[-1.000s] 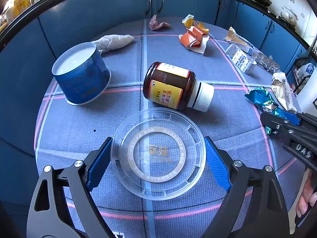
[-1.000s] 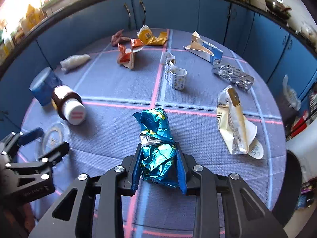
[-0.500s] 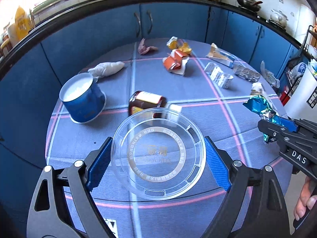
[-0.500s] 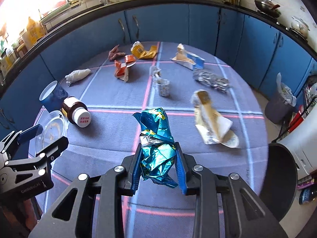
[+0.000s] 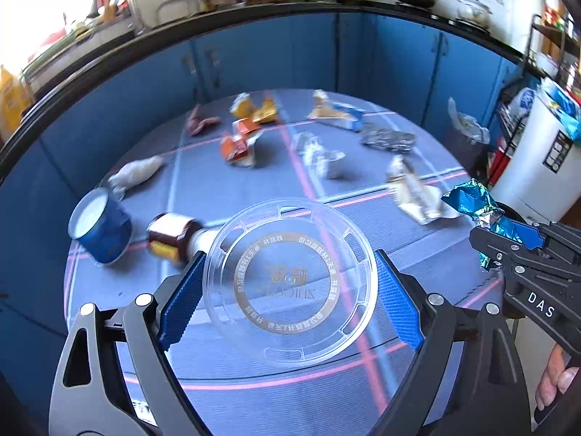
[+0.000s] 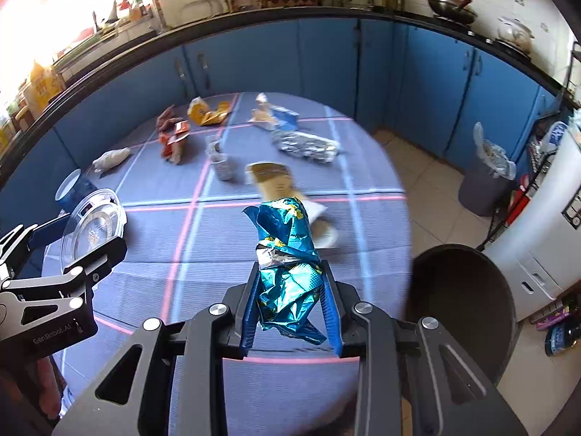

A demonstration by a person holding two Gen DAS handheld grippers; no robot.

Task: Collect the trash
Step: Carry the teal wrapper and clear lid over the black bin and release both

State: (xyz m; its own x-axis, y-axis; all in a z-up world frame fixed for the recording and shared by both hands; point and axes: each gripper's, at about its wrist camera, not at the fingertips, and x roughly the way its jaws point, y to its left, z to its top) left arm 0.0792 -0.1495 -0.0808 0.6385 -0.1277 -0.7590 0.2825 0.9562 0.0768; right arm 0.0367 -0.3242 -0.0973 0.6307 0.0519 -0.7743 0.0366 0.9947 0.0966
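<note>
Trash is already in both claws, lifted clear of the bench. Nearest in the right wrist view, the right claw [image 6: 290,309] is clamped on a crumpled teal foil wrapper [image 6: 287,265], whose long axis runs forward along the fingers, with its free end poking out ahead of the tips. Nearest in the left wrist view, the left claw [image 5: 288,292] is closed on the rim of a clear plastic lid [image 5: 288,279], gripped at opposite edges and held face-on to the camera, so the bench shows through it.

The relation that counts for the coming move is the open dark bin [image 6: 464,301]: it stands on the floor just off the bench's near right edge, to the right of and below the right claw. The right claw is judged the nearer of the two, so the wrapper likely drops first; the left claw has the longer way across.

Farther out, the round bench [image 6: 363,225] with its blue checked cloth carries the rest of the trash: a brown medicine bottle [image 5: 170,234] on its side, a blue paper cup [image 5: 100,230] tipped over, a flattened tan packet [image 6: 279,185], a small crushed carton [image 6: 221,161], a silver foil bag [image 6: 308,145], an orange carton [image 5: 238,143] and a white crumpled tissue [image 5: 136,174]. A second, lined bin [image 6: 486,185] stands farther off by the cabinets.
</note>
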